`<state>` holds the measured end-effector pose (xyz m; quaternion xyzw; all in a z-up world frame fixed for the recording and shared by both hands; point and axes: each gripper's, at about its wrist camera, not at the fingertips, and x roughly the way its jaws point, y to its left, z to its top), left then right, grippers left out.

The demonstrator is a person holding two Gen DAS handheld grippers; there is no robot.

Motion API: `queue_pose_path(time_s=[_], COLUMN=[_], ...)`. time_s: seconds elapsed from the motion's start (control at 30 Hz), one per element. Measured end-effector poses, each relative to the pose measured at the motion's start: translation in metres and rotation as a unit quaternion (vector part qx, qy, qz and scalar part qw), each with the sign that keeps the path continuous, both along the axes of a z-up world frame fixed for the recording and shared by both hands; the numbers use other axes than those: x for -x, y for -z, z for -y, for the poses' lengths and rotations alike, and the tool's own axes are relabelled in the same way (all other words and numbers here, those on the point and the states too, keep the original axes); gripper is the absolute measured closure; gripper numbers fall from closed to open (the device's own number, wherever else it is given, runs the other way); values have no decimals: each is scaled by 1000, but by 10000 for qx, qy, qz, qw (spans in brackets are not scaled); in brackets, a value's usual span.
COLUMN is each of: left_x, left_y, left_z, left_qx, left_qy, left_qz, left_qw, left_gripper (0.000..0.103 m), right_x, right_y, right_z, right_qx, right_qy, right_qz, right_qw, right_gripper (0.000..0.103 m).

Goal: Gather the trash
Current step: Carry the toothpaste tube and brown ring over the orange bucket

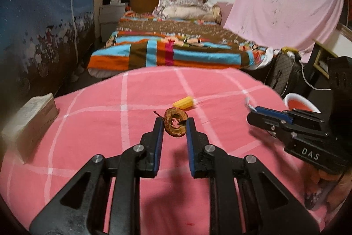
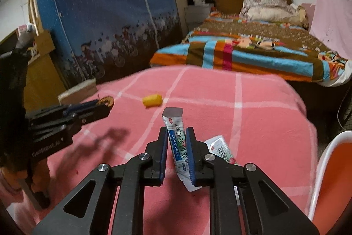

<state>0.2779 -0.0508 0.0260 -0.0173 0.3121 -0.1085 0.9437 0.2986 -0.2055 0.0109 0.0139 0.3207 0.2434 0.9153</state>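
In the left wrist view my left gripper (image 1: 175, 122) is shut on a brown dried fruit ring (image 1: 170, 126) with a short stem, held just above the pink checked cloth (image 1: 99, 136). Beyond it a small yellow ridged piece (image 1: 183, 102) lies on the cloth. In the right wrist view my right gripper (image 2: 177, 132) is shut on a white sachet (image 2: 173, 122) with blue and green print, standing upright between the pads. A second sachet (image 2: 221, 148) lies flat just right of it. The left gripper (image 2: 103, 104) shows at the left there, the yellow piece (image 2: 152, 100) behind.
A white bin with a red liner (image 2: 334, 180) stands off the cloth's right edge, and shows as the bin (image 1: 300, 102) behind my right gripper (image 1: 253, 110). A cardboard box (image 1: 30, 122) sits at the cloth's left edge. A bed (image 1: 171, 47) lies beyond.
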Motion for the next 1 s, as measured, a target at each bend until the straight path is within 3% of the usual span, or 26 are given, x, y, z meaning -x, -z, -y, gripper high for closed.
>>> queue_pose_path(time_s=[0.23, 0.53, 0.63, 1.0], left_x=[22, 48, 55, 75], left_y=[-16, -36, -44, -64], left_z=[15, 43, 54, 106], left_qx=[74, 45, -3, -218], left_qy=[34, 122, 220, 783], left_qz=[677, 1414, 1645, 2218], left_qw=[9977, 9899, 9861, 9717], left_gripper=[99, 99, 99, 99], right_x=[29, 61, 69, 89], right_y=[-22, -45, -51, -62], right_z=[22, 49, 58, 107], right_qx=[-625, -1258, -1228, -1307], right_qy=[211, 374, 589, 1351], right_qz=[909, 1948, 2232, 2683], right_qw=[9937, 9720, 9652, 9448], right_gripper=[89, 89, 89, 89])
